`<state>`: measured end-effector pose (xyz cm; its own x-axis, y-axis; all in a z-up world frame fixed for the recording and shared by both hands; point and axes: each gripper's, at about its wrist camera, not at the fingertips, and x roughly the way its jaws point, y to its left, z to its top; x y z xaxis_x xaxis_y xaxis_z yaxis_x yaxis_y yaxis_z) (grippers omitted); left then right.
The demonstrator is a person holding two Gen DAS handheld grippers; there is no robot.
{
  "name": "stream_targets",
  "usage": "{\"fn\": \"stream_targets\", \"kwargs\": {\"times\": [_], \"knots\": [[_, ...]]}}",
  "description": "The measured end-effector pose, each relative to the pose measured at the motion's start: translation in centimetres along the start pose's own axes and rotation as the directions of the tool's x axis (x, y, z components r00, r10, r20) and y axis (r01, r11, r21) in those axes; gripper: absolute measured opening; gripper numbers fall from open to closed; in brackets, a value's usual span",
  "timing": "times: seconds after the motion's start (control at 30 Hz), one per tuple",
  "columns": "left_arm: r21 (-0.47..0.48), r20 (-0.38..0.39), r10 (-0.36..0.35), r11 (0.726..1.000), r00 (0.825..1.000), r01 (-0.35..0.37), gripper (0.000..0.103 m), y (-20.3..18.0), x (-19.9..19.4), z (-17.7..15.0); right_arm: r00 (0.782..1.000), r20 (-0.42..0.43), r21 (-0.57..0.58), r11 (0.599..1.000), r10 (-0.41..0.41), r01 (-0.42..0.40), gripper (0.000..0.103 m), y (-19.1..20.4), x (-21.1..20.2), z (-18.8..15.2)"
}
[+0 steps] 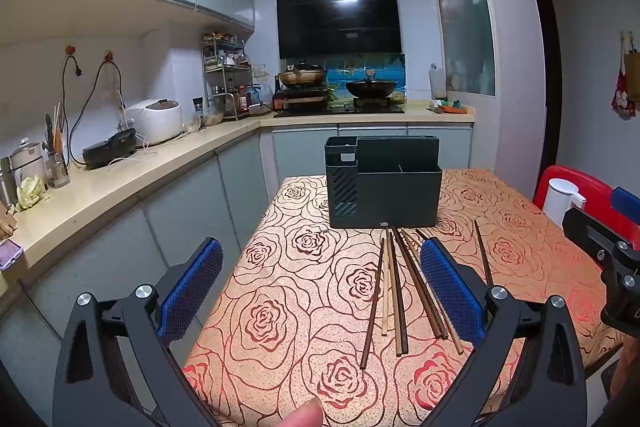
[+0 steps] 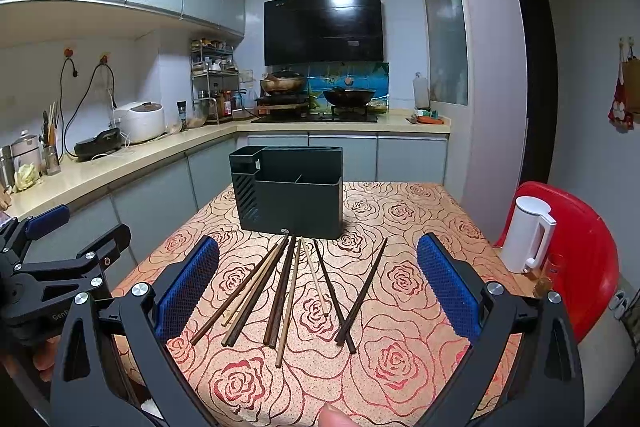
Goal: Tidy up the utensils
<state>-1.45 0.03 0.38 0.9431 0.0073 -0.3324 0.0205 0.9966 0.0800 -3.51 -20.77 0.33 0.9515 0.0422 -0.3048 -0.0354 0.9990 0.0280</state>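
Observation:
Several wooden chopsticks [image 2: 280,291] lie fanned out on the rose-patterned tablecloth [image 2: 400,359], their far tips near a dark utensil holder [image 2: 296,203] with several compartments. My right gripper [image 2: 318,281] hovers open above them, blue pads wide apart, nothing held. In the left wrist view the chopsticks [image 1: 396,291] lie right of centre in front of the utensil holder [image 1: 384,187]. One separate chopstick [image 1: 483,253] lies further right. My left gripper [image 1: 322,285] is open and empty, its right pad [image 1: 448,287] over the chopsticks' edge.
A white kettle [image 2: 526,235] stands on a red chair [image 2: 588,251] right of the table. A kitchen counter [image 1: 120,175] with a rice cooker [image 1: 154,121] runs along the left. Each view shows the other gripper at its side edge; a fingertip [image 1: 306,413] shows at the bottom.

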Motion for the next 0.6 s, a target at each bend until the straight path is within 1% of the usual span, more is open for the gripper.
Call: {"fn": "stream_targets", "kwargs": {"times": [0.6], "knots": [[0.004, -0.006, -0.008, 1.0, 1.0, 0.008, 0.096, -0.39, -0.19, -0.19, 1.0, 0.001, 0.005, 1.0, -0.005, 0.005, 0.096, -0.14, -0.13, -0.19]]}}
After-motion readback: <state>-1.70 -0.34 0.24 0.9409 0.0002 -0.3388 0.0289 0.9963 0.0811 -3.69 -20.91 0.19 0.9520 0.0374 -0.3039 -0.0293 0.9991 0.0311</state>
